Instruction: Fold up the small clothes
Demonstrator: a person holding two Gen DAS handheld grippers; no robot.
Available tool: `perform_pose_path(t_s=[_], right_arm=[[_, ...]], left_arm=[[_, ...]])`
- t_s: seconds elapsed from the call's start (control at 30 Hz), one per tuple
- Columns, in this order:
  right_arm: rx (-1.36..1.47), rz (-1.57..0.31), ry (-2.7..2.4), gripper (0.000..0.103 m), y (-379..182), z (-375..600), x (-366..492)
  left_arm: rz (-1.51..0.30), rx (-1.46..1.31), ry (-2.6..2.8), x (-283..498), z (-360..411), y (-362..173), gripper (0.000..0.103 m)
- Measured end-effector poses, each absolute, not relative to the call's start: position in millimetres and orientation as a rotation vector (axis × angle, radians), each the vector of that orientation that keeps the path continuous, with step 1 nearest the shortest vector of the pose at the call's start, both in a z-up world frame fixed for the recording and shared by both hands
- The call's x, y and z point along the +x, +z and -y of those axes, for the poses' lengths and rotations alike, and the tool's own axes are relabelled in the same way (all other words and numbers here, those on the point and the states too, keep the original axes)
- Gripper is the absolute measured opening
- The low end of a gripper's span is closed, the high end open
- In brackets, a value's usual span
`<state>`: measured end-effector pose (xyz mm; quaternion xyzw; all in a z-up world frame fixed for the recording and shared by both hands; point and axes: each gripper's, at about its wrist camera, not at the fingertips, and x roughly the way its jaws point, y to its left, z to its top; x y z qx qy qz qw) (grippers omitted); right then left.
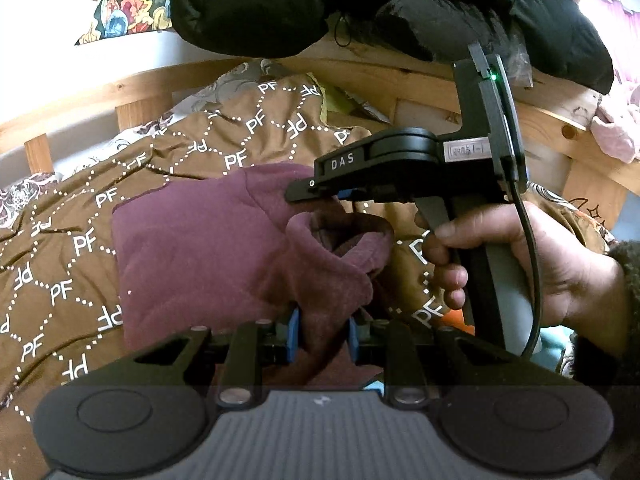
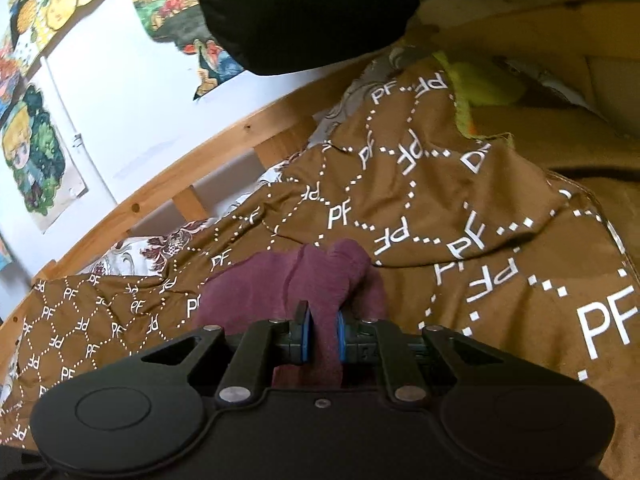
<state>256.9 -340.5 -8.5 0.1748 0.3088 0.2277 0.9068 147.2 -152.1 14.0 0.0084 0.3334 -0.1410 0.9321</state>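
A small maroon fleece garment (image 1: 200,248) lies on a brown blanket (image 1: 60,240) printed with white PF letters. My left gripper (image 1: 323,334) is shut on the near edge of the garment, its blue pads pinching a bunch of the cloth. In the left wrist view my right gripper (image 1: 320,194) comes in from the right, held by a hand (image 1: 520,264), and grips the garment's far right edge. The right wrist view shows that gripper (image 2: 322,334) shut on a fold of the maroon garment (image 2: 280,280), which hangs bunched between its blue pads.
A wooden bed rail (image 1: 132,92) runs behind the blanket, with a white wall and colourful posters (image 2: 36,156) beyond. A black padded jacket (image 1: 360,4) hangs above. Pink cloth (image 1: 616,128) lies on the rail at the right. A yellow-green item (image 2: 484,84) sits past the blanket.
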Motion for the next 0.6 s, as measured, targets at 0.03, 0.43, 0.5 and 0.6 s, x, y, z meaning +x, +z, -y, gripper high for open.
perform_pose_path(t_s=[0.03,0.43,0.5,0.6], right_arm=[[0.358,-0.638,0.469,0.014,-8.1,340.5,256.7],[0.373,-0.689,0.438,0.023,-12.0,343.0,259.5],[0.381,-0.691,0.430,0.025,-11.7,345.3,258.6],[0.386,-0.690,0.418,0.039,-10.1,347.9,255.4]], left_arm=[[-0.684,0.012,-0.290,146.7,151.9,13.5,0.027],[-0.653,-0.098,-0.299,138.8,134.9,21.5,0.086],[-0.630,-0.127,-0.275,136.2,127.2,25.1,0.090],[-0.599,-0.177,-0.228,133.6,114.6,29.4,0.101]])
